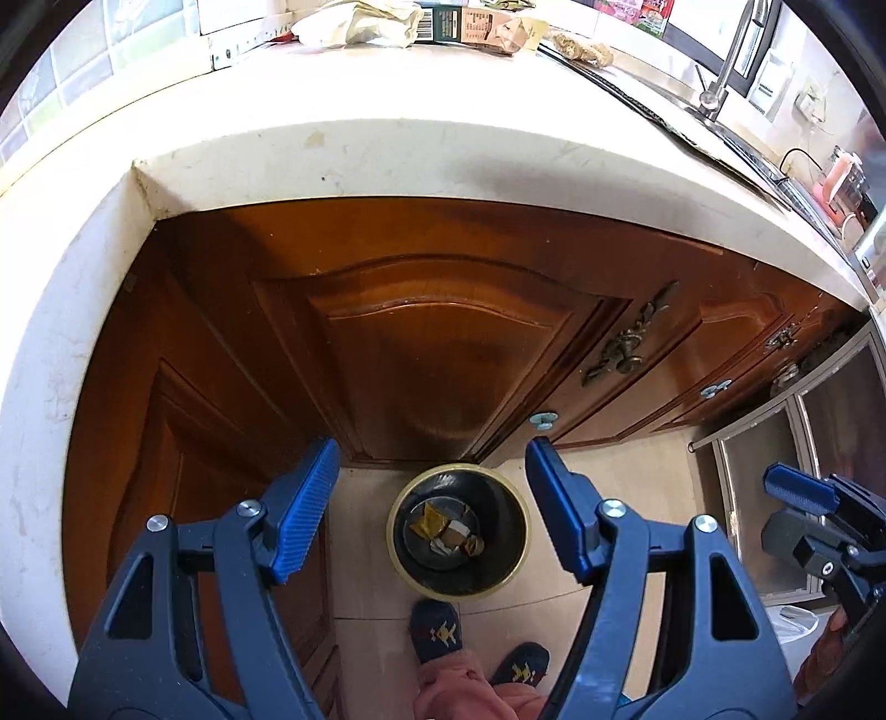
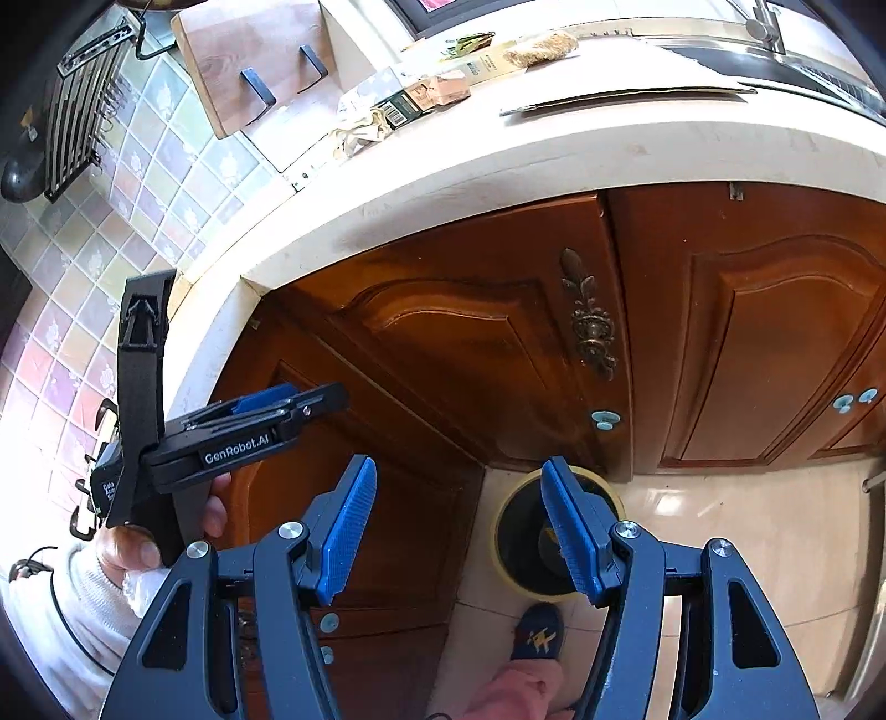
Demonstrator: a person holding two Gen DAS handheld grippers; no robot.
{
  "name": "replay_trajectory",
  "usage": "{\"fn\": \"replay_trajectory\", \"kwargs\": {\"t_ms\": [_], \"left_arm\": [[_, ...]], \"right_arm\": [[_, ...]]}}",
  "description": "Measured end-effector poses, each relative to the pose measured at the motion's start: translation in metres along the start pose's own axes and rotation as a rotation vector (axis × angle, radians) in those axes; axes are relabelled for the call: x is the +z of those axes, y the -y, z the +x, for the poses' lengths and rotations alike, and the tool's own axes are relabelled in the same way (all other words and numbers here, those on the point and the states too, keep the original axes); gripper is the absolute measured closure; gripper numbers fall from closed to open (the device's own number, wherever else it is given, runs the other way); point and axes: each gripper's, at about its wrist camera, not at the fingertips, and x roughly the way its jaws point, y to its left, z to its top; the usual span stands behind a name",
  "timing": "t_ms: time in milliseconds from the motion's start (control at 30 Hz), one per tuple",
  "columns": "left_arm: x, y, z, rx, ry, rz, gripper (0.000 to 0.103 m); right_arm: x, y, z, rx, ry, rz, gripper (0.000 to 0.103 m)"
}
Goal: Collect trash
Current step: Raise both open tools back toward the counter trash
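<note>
Both jaws spread, empty: left hand-held gripper (image 1: 432, 512) and right hand-held gripper (image 2: 459, 526) hang above the bin (image 1: 458, 530) on the floor. Remaining trash (image 1: 482, 25) sits on the bench (image 1: 387, 149) above the bin. Lift, approach wrappers low, pinch one piece.

Blue ribbed pads (image 1: 302, 512) on dark slate-grey arms fill the lower frame of the left view, and the same blue and grey on the right gripper (image 2: 459, 531). Lower centre, the bin (image 1: 458, 533) shows a black inside with a pale yellow rim, yellow and tan scraps (image 1: 448, 534) at the bottom. Below it, navy slippers (image 1: 436, 628) with a small yellow and red motif, pink trousers (image 1: 470, 689) beside them. The cabinet doors (image 1: 443, 343) glow reddish-brown, with dark bronze handles (image 2: 590, 321) and pale blue knobs (image 2: 605, 419). The counter (image 1: 387, 149) runs cream across the top. Upper left in the right view, pastel wall tiles (image 2: 83, 310) in pink, green and lilac carry white flower prints.
</note>
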Motion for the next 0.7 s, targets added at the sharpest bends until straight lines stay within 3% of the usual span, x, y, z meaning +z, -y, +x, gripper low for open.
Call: {"fn": "replay_trajectory", "kwargs": {"t_ms": [367, 700], "left_arm": [[-0.040, 0.009, 0.040, -0.025, -0.089, -0.045, 0.036], [-0.039, 0.038, 0.014, -0.113, -0.071, -0.137, 0.036]], "right_arm": [[-0.008, 0.006, 0.015, -0.016, -0.026, 0.013, 0.040], [0.010, 0.001, -0.014, -0.033, 0.013, 0.010, 0.040]]}}
